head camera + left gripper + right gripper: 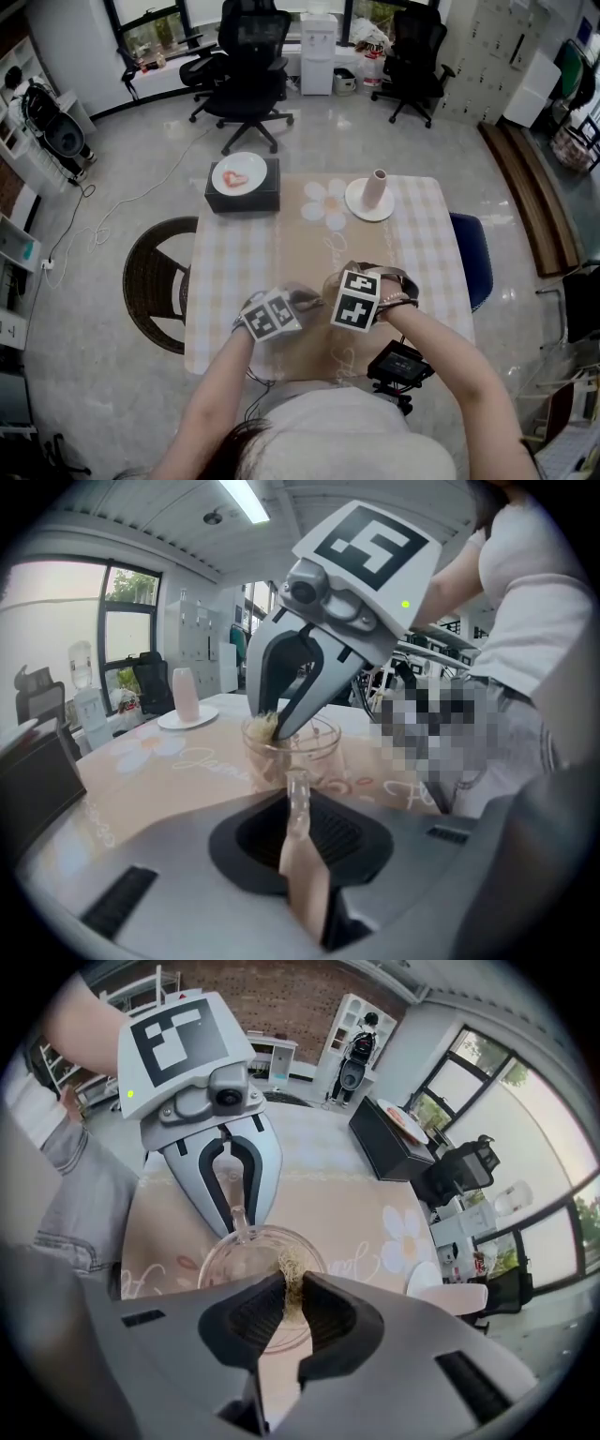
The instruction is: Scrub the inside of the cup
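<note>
Glass cup is standing on the beige tablecloth directly ahead of the left claw, whose 2 jaws are clamping the cup's clear handle between them. Straw-coloured fibrous scrubber is sitting pinched between the tips of the right claw, which is pointing steeply down into the cup's mouth, across from the left claw. Well beyond both claws, a pink tumbler is standing on a white saucer.
</note>
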### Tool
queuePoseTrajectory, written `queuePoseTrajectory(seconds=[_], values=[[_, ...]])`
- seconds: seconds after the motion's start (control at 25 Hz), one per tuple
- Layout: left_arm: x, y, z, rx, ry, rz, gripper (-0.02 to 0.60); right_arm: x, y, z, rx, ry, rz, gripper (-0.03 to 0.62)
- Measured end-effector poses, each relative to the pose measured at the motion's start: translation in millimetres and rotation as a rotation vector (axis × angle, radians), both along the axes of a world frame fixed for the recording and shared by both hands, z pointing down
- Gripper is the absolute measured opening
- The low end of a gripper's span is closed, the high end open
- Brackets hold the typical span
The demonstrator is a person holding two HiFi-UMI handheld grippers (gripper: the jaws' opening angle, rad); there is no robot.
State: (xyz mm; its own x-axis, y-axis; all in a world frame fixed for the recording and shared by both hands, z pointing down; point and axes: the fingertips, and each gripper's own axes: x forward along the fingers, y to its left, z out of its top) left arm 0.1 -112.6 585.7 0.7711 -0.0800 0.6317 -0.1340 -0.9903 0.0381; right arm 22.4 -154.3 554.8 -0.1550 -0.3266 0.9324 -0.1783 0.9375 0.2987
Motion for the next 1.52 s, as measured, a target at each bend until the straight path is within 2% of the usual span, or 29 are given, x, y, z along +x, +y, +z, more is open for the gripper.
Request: queuePoseTrajectory(seconds=[0.12, 0.24, 0.6, 0.76, 1.04, 1.2, 1.36, 1.52], values=[[0, 0, -1, 0.002, 0.001, 0.001, 0.051, 2, 2, 0, 0.012, 0.076, -0.047, 0.057], [0, 0, -1, -0.001, 0.004, 0.001, 0.051, 5, 4, 3, -0.039, 0.134, -0.066, 0.057], [0, 0, -1, -0.004, 0.012, 0.003, 0.051, 14, 16, 8, -0.349, 0.251, -0.038, 0.057], [1, 1, -2, -0.006, 0.015, 0.001, 0.051, 20, 22, 5, -0.486, 0.27, 0.01, 0.057], [1, 0, -2, 0.0, 0.013, 0.007, 0.051, 16, 40, 6, -0.738, 0.202, 0.068, 0.057], [1, 0, -2, -0.001, 0.017, 0.01, 0.051, 10, 46, 7, -0.825, 0.085, 0.125, 0.057], [1, 0, -2, -0.004, 0.019, 0.012, 0.051, 2, 46, 2, -0.863, -0.099, 0.184, 0.057], [1, 0, -2, -0.003, 0.018, 0.013, 0.051, -4, 40, -3, -0.827, -0.238, 0.249, 0.057]])
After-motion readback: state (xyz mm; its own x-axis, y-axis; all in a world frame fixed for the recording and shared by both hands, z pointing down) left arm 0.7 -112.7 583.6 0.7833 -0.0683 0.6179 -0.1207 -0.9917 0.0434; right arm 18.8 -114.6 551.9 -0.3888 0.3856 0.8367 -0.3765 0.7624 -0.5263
